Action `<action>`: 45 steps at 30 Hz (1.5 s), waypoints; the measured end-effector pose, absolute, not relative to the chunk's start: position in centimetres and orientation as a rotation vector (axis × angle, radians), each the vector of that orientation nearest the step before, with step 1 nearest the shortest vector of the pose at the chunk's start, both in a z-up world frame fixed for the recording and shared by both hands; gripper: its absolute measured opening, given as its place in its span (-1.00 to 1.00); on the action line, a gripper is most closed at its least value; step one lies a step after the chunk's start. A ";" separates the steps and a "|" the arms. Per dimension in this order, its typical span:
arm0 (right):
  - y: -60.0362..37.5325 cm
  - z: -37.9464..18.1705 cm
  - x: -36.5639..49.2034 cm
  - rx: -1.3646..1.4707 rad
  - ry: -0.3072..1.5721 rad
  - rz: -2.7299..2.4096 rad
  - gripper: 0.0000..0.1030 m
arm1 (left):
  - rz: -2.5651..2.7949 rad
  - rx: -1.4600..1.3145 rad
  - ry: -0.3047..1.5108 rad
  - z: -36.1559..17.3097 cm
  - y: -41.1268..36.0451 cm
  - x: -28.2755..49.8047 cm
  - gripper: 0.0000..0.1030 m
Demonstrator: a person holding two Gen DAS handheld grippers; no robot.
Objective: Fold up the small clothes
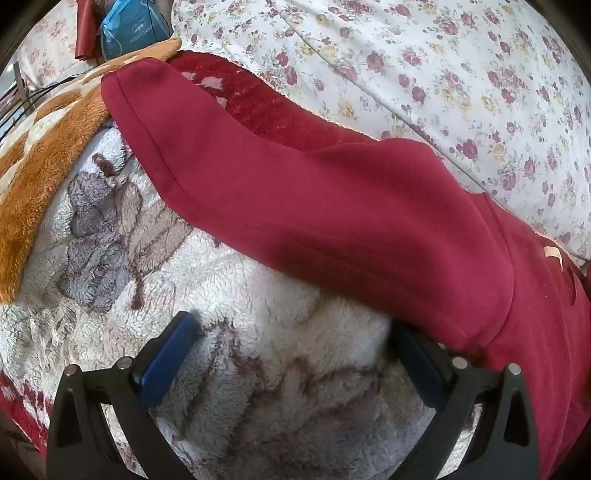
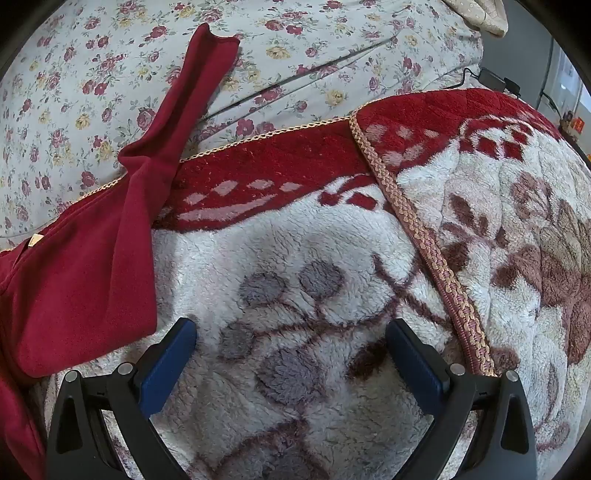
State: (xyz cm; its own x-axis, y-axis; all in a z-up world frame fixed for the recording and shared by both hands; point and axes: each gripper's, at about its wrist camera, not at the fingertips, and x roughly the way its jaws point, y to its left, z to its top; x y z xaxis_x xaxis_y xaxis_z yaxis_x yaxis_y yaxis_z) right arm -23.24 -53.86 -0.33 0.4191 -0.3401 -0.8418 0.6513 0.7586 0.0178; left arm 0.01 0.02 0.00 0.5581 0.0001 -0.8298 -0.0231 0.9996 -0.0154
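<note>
Bedding: white cotton sheet with small red and yellow roses (image 1: 424, 74), across the far side in both wrist views.
Blanket: thick fleece blanket, cream with grey-brown flower print and red border (image 2: 295, 258), spread under both grippers; braided tan-and-pink trim (image 2: 417, 221) runs diagonally where one edge overlaps, right wrist view.
Garment: dark red long-sleeved soft knit top (image 1: 332, 206), lying on the fleece blanket; one sleeve stretched toward upper left in left wrist view, cuff end on an orange-and-cream plush blanket (image 1: 48, 147); other sleeve (image 2: 184, 110) reaching up onto the floral sheet in right wrist view; small tan neck label (image 1: 552, 253) showing.
Left gripper: black two-finger gripper with blue pads (image 1: 291, 328), jaws spread wide, nothing between them; right pad tip just at the hem of the sleeve, contact unclear.
Right gripper: same build (image 2: 291, 332), jaws spread wide, empty, over bare fleece, top just beside its left finger.
Background: blue plastic bag (image 1: 129, 29), far upper left, left wrist view.
</note>
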 end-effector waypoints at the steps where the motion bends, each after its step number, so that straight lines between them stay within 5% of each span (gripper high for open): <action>1: -53.9 -0.3 -23.2 0.370 0.951 -0.639 1.00 | 0.014 -0.026 0.979 0.0 0.0 0.0 1.00; 21: -53.6 -0.6 -22.6 0.362 0.952 -0.646 1.00 | 0.005 -0.056 1.091 1.3 -0.7 -0.8 1.00; 29: -53.5 0.6 -23.8 0.412 0.971 -0.585 1.00 | -0.067 -0.264 0.957 5.7 1.0 -6.4 1.00; 45: -35.5 9.3 -26.8 0.288 0.851 -0.269 1.00 | -0.133 -0.089 0.892 8.6 -2.7 -9.6 1.00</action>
